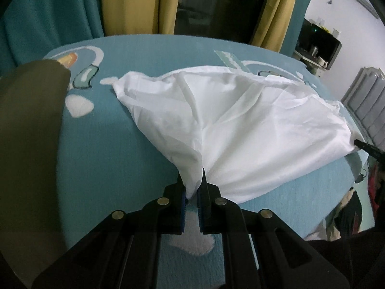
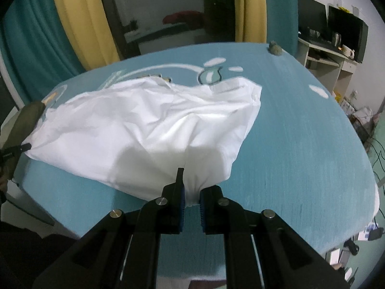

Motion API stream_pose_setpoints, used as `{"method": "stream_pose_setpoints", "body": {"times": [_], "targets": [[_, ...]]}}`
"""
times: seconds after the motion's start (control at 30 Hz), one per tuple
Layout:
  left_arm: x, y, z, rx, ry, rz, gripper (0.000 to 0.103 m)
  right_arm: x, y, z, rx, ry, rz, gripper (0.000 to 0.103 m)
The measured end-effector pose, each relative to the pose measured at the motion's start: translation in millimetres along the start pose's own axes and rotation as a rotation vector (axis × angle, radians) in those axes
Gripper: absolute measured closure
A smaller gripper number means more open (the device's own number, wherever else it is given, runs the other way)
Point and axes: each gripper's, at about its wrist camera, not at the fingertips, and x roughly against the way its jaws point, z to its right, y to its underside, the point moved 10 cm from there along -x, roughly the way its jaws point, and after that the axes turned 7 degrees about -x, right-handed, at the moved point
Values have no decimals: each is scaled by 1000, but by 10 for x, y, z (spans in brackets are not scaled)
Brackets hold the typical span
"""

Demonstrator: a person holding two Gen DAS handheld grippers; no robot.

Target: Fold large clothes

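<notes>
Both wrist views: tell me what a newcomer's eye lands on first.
The crumpled white garment comes first, spread across the middle of the teal bedsheet. Next, the black left tongs at the bottom of the left view and the right tongs in the right view, each shut on a bunched near corner. Behind hang yellow and teal curtains.

White garment point(image 1: 240, 125), rumpled, lying on teal bed w/ near edge bunched up.

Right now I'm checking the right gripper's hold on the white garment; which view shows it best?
The right wrist view: the right gripper is shut on the white garment. The left wrist view shows only its tip at the garment's far edge.
</notes>
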Motion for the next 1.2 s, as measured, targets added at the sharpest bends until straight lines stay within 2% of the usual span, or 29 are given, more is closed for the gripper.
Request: {"method": "stream_pose_setpoints", "body": {"times": [0.07,0.2,0.27,0.33,0.4,0.47,0.53,0.63,0.73,0.8,0.93,1.0,1.1,1.2], "targets": [[-49,59,11,6,0,-18,94,-78,68,26,-5,-4,-30,92],[-77,63,8,24,-6,-25,93,-100,44,60,-32,-24,-34,87],[-37,36,16,9,-14,-8,86,-83,9,82,-38,-20,-29,82],[29,9,-12,-2,-45,9,69,-26,-35,115,-40,-19,-12,80],[121,-23,-56,2,-76,30,60,46,-118,190,-47,5,18,73],[221,-73,-117,7,-108,58,58,110,-215,281,-65,28,54,52],[326,-138,-157,9,-146,77,58,157,-337,374,-81,68,96,43],[434,-258,-150,-4,-160,113,58,170,-530,423,-92,78,140,42],[432,-395,-115,4,-137,138,58,40,-674,335,-87,26,139,42],[341,-476,-66,2,-110,134,58,-124,-733,221,-80,-31,114,42],[139,-618,45,-25,-105,123,58,-446,-787,50,-79,-104,31,42],[20,-654,87,-15,-64,112,58,-569,-814,0,-84,-132,-10,42],[-191,-666,111,-8,-31,72,58,-736,-876,17,-104,-145,-66,42],[-304,-676,130,-16,-27,54,58,-848,-990,118,-115,-114,-89,42]]}}
